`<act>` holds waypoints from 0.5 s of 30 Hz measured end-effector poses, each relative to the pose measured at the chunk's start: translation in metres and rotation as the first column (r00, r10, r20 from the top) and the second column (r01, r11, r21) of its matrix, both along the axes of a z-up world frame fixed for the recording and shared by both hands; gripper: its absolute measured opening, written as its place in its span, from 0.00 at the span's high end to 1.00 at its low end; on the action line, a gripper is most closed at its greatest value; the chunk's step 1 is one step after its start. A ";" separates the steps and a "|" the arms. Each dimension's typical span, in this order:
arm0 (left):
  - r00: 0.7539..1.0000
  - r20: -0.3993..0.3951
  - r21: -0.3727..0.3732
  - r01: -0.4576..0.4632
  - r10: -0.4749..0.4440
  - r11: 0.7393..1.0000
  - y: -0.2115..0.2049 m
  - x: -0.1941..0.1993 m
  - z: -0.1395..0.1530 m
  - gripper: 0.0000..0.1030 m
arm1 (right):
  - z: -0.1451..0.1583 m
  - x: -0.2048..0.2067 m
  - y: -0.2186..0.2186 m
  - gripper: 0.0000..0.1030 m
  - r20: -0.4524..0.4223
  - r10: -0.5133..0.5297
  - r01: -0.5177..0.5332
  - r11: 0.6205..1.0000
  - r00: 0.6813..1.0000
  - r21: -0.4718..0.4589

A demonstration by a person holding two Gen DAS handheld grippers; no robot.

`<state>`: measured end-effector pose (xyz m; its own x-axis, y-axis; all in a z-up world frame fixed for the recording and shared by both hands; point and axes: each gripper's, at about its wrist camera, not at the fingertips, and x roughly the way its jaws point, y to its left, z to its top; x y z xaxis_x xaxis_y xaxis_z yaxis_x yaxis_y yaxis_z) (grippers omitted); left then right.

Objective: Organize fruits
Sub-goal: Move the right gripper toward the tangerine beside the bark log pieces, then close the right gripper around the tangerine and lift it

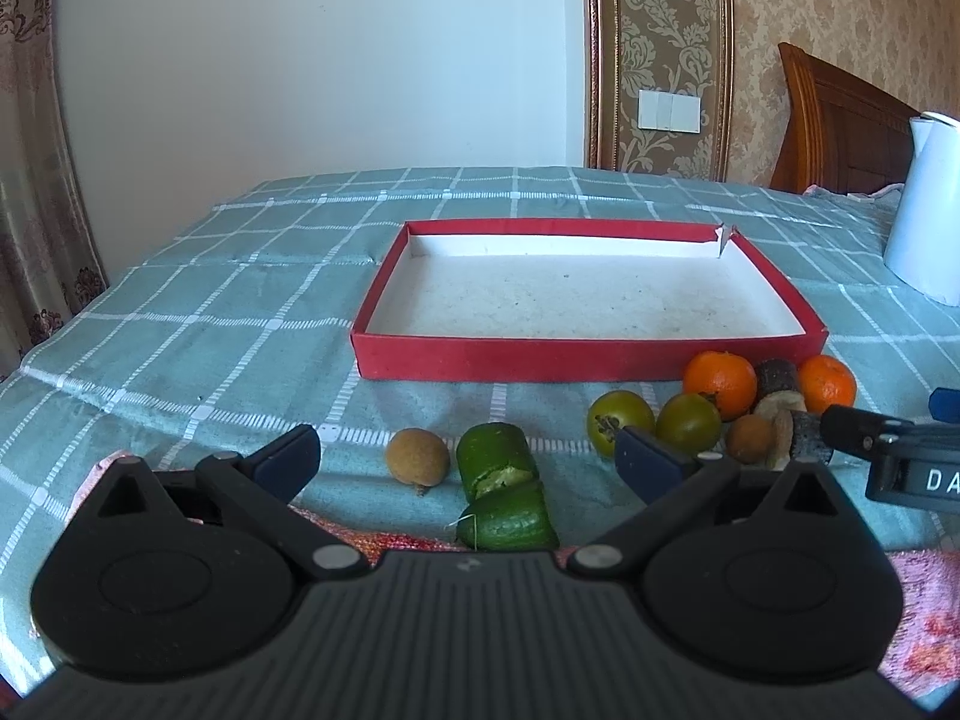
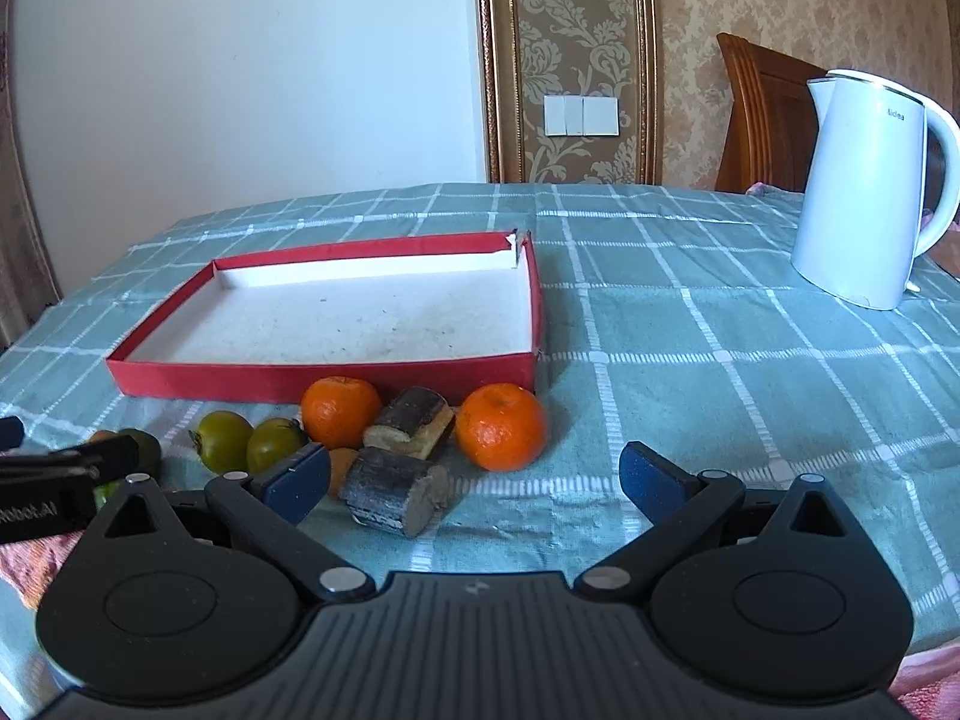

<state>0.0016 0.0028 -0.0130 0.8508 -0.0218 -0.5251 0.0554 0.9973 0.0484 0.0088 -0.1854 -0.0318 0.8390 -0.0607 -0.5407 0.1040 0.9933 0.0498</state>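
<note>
Checked green cloth on the tabletop (image 1: 180,330), red tray (image 1: 588,355) bare at 12 o'clock. Left gripper (image 1: 468,456) is wide open, holding nothing, with the split green fruit (image 1: 501,483) dead ahead between its fingers, long axis running 12–6. Right gripper (image 2: 474,474), also spread and unloaded, has the mandarin (image 2: 501,426) near at 12 and the bark-covered chunk (image 2: 396,489) at 11.

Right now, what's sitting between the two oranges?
Between the left orange and the right orange lies a dark-barked sugarcane chunk, with a second sugarcane piece just in front. The right wrist view shows it best.
</note>
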 end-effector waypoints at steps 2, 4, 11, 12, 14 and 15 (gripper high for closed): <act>1.000 0.002 0.005 0.001 -0.001 1.000 -0.001 -0.001 0.000 0.00 | -0.002 0.000 -0.001 0.00 0.001 0.007 -0.007 1.000 1.000 -0.001; 1.000 0.003 0.005 0.002 -0.002 1.000 -0.001 -0.001 -0.001 0.00 | -0.003 -0.001 -0.002 0.00 0.009 0.003 -0.003 1.000 1.000 -0.008; 1.000 0.021 0.019 0.005 -0.005 1.000 0.000 -0.002 -0.002 0.00 | -0.005 -0.005 -0.010 0.00 0.040 -0.005 0.006 0.999 0.999 -0.032; 1.000 0.018 0.014 0.007 -0.008 1.000 0.000 -0.001 -0.003 0.00 | -0.006 -0.004 -0.013 0.00 0.033 -0.005 0.006 1.000 0.999 -0.026; 1.000 0.012 0.009 0.013 -0.014 1.000 0.000 -0.001 -0.004 0.00 | -0.009 -0.001 -0.018 0.00 0.017 -0.016 0.017 1.000 1.000 -0.016; 1.000 0.011 0.011 0.015 -0.015 1.000 0.000 0.000 -0.005 0.00 | -0.009 0.000 -0.020 0.00 0.015 -0.022 0.023 1.000 1.000 -0.013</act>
